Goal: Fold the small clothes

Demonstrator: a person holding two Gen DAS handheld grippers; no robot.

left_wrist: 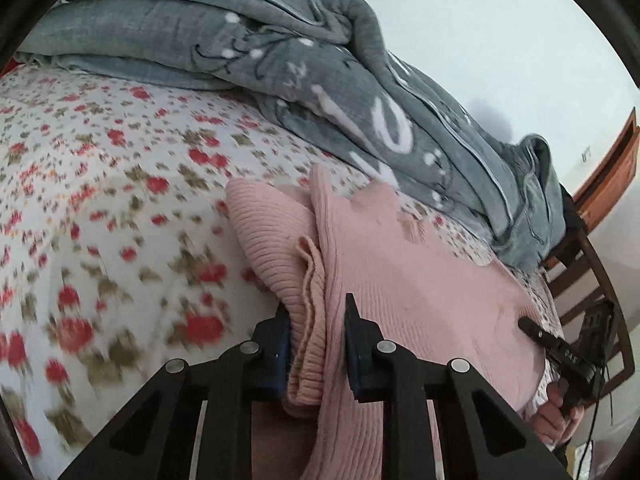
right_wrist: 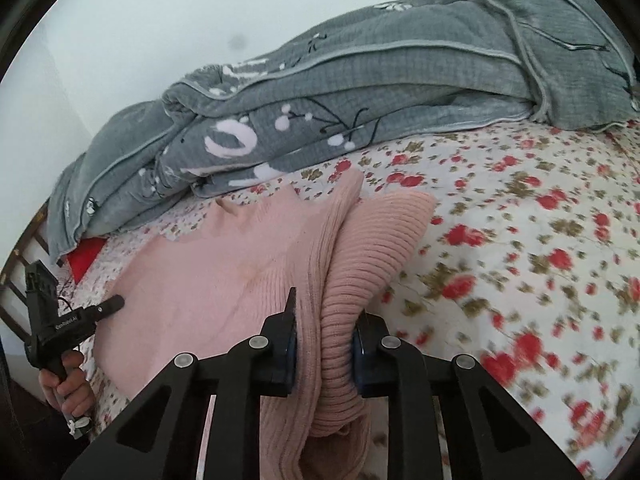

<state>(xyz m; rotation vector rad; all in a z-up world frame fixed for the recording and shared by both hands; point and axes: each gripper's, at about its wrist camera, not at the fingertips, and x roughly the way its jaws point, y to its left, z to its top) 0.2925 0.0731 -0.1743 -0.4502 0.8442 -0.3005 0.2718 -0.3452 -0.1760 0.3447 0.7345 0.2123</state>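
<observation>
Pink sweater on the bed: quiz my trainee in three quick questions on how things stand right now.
1. True or false: the pink sweater lies on a plain white sheet.
2. What sits between the right gripper fingers? A) a towel B) ribbed sweater fabric C) nothing
3. Fill in: behind the sweater lies a bunched ____ blanket.
Key: 1 false, the bedsheet is floral; 2 B; 3 grey.

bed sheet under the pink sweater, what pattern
White with small red flowers and olive leaves, clearest in the right wrist view.
</observation>
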